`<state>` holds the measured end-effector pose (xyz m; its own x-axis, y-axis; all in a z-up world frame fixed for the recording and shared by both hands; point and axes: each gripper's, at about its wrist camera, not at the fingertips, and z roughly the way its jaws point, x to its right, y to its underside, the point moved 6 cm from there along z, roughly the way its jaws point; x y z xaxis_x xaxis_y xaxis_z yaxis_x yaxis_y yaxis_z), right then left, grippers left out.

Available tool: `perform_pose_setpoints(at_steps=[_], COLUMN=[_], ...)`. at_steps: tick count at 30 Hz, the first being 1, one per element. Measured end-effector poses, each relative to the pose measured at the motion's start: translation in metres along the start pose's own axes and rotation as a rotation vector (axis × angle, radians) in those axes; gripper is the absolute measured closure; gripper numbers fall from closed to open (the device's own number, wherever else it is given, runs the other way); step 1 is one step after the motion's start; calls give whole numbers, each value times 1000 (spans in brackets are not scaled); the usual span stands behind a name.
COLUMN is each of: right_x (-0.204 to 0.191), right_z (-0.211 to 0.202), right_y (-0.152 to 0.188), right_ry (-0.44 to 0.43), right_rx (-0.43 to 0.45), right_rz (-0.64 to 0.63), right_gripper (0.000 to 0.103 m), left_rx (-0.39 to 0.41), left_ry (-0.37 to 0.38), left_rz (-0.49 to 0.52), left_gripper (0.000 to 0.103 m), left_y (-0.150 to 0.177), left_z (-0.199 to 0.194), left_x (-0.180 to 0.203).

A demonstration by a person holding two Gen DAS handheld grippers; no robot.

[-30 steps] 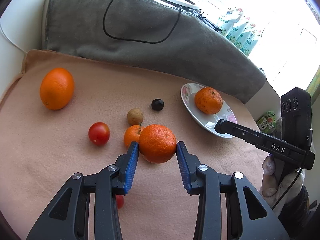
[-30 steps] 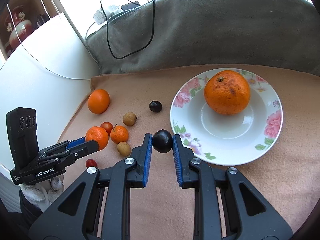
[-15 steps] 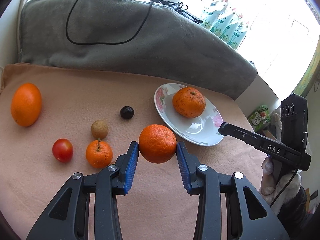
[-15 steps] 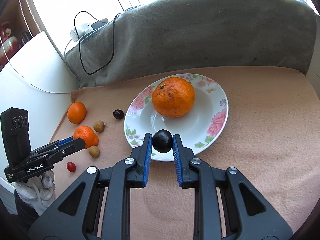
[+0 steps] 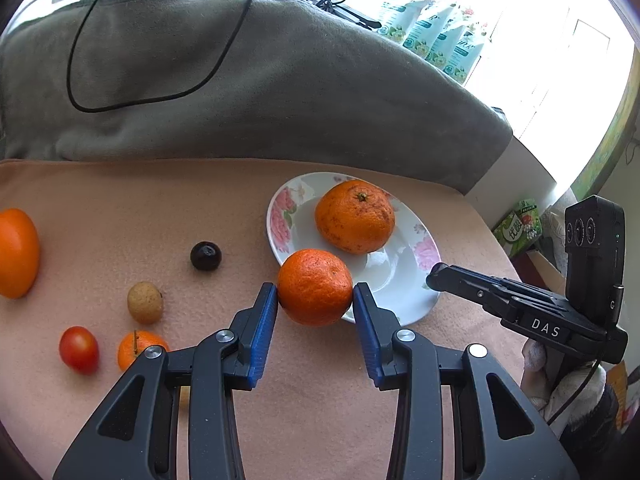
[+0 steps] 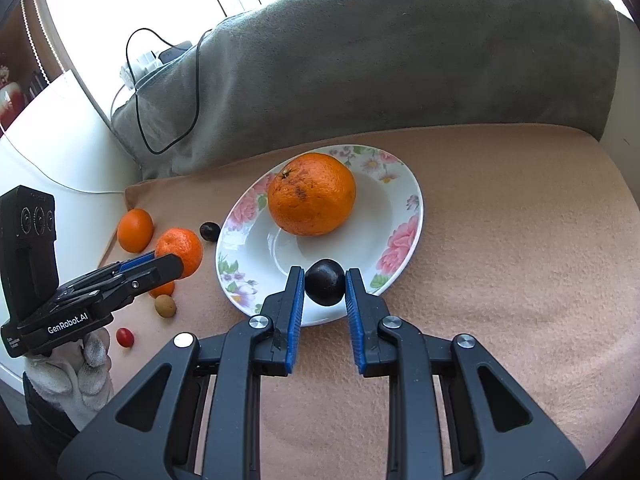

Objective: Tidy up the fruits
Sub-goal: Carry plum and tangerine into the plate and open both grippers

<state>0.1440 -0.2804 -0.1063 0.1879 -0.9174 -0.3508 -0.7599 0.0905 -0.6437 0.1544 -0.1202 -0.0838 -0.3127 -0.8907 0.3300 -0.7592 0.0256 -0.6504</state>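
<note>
My left gripper (image 5: 315, 300) is shut on a mandarin (image 5: 315, 287) and holds it above the near left rim of the flowered plate (image 5: 288, 216). A large orange (image 5: 354, 216) lies in that plate. In the right wrist view my right gripper (image 6: 324, 286) is shut on a dark plum (image 6: 325, 281), held over the plate's (image 6: 404, 240) front edge, with the large orange (image 6: 311, 194) just behind. The left gripper (image 6: 176, 262) with its mandarin (image 6: 180, 250) shows at the plate's left side.
On the peach cloth left of the plate lie an orange (image 5: 16, 252), a dark plum (image 5: 205, 256), a brown longan (image 5: 145, 302), a cherry tomato (image 5: 79, 349) and a small stemmed mandarin (image 5: 136, 350). A grey blanket (image 5: 248, 80) with a black cable (image 5: 160, 96) rises behind.
Both grippers have carried their fruit toward the plate. The mandarin has come from above the loose fruit to the plate's left rim; the dark plum has moved over the plate's front edge.
</note>
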Motion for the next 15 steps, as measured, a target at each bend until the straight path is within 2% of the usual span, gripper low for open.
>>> perform_pose_setpoints(at_steps=[15], right_x=[-1], right_z=[1], right_y=[-1], right_ry=[10], right_rx=[-1], right_rz=[-13], right_gripper=[81], left_rx=[3], left_ry=[4], left_rz=[12], left_gripper=[65], left_y=[-11], left_z=[8], left_x=[6])
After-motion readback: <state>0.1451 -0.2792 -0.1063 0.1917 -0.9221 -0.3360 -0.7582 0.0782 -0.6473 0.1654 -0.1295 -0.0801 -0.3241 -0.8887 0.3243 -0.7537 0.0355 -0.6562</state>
